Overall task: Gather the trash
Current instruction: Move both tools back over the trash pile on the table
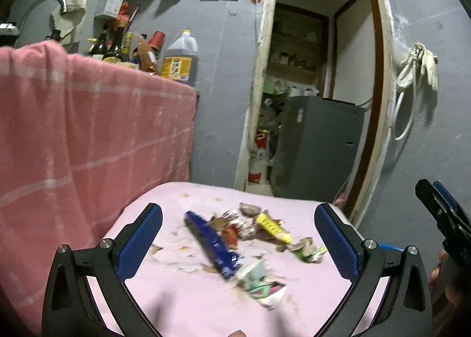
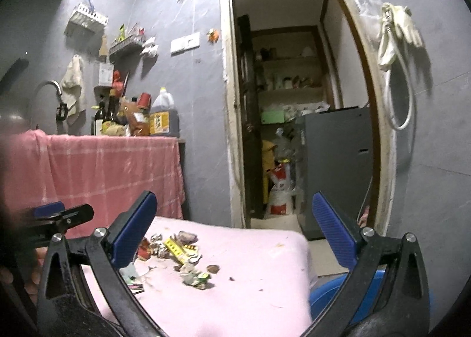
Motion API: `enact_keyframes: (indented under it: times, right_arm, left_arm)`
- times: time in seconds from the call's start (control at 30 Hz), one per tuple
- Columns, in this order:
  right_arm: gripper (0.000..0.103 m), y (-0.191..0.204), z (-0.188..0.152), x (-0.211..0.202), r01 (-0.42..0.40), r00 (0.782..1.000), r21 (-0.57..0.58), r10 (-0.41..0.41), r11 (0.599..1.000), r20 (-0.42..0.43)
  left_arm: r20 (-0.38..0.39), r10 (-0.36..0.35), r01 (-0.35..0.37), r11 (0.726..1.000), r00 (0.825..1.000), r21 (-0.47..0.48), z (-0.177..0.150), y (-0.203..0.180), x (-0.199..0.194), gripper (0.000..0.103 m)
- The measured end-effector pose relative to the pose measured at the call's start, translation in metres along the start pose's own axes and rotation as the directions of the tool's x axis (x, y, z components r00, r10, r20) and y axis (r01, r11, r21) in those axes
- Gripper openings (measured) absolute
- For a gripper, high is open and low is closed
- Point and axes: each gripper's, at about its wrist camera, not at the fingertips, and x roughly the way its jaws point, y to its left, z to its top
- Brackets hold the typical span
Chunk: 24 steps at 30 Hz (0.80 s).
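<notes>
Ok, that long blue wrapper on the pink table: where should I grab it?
Grip the blue wrapper mid-length, across its narrow width, coming from above with the open left hand-held gripper. It lies flat and long, its far end clear of the litter pile.

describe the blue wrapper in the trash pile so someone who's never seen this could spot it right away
Start at the pink-covered table in front of the open doorway; a pile of torn wrappers and scraps lies on it. The blue wrapper lies along the pile's left edge in the left wrist view. It is the only dark blue piece, long and narrow, beside a yellow wrapper and a crumpled green one.
</notes>
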Motion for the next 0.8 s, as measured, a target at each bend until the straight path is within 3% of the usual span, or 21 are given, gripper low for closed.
enact_keyframes:
  times: [0.23,0.5,0.63,0.8]
  right_arm:
    - [0.103,0.007,-0.013,0.032,-0.033,0.988,0.02,0.036,0.999,-0.15]
    - [0.102,0.009,-0.042,0.07,-0.059,0.933,0.04,0.07,0.997,-0.353]
    - [0.093,0.011,-0.055,0.082,-0.075,0.899,0.035,0.083,0.997,-0.431]
    - [0.085,0.012,-0.066,0.091,-0.098,0.864,0.047,0.109,0.994,-0.492]
  left_arm:
    - [-0.124,0.001,-0.002,1.0,0.992,-0.005,-0.021,0.014,0.01,0.101]
    - [-0.248,-0.003,0.002,1.0,0.969,-0.001,-0.034,0.016,0.027,0.101]
    - [-0.296,-0.048,0.042,0.999,0.954,-0.027,-0.035,0.019,0.035,0.1]
    - [-0.37,-0.119,0.107,0.993,0.921,-0.054,-0.04,0.015,0.047,0.082]
